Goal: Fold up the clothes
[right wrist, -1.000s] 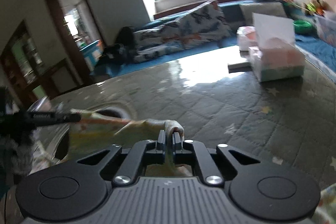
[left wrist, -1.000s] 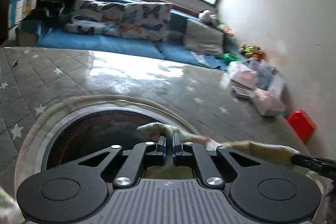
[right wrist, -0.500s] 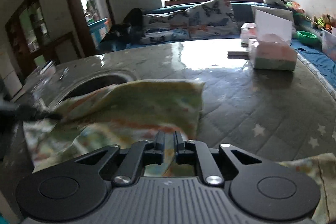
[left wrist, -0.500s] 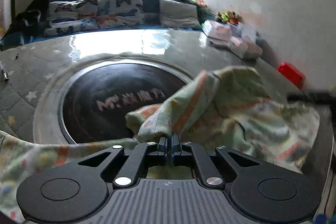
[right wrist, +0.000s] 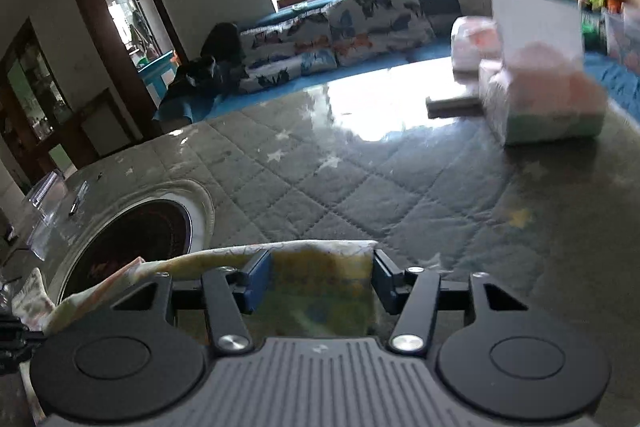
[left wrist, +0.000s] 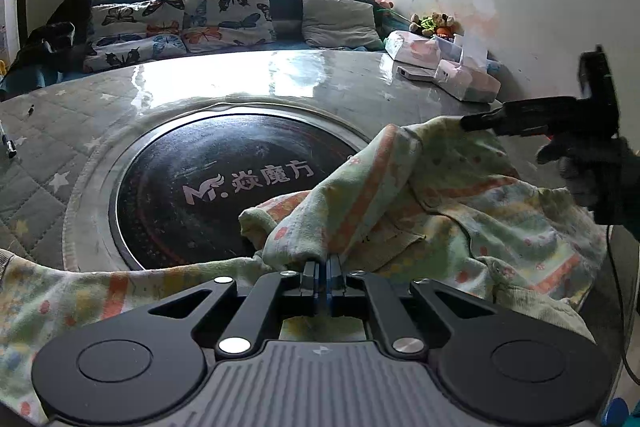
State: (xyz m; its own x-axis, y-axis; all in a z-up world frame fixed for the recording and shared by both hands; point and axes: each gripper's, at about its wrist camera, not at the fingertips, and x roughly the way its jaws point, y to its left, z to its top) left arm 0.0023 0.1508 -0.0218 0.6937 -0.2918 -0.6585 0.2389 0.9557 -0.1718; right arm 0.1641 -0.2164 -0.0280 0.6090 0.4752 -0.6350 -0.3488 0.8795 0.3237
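Note:
A pale green garment with orange stripes and small prints (left wrist: 452, 211) lies bunched on the table, partly over a round black plate (left wrist: 224, 183). My left gripper (left wrist: 322, 267) is shut on a fold of the garment at its near edge. The right gripper shows at the right of the left wrist view (left wrist: 468, 123), its tip at the garment's far corner. In the right wrist view my right gripper (right wrist: 318, 279) is open, with the garment's edge (right wrist: 316, 279) lying between the spread fingers, not pinched.
The table has a grey quilted cover with stars (right wrist: 360, 187). Tissue packs and boxes (right wrist: 540, 99) stand at its far right (left wrist: 448, 63). A clear plastic container (right wrist: 44, 203) is at the left edge. A sofa with butterfly cushions (left wrist: 192, 19) lies behind.
My right gripper has opened and let go of the garment's corner. The garment has come down from held taut to resting bunched on the table. My left gripper stays shut on it.

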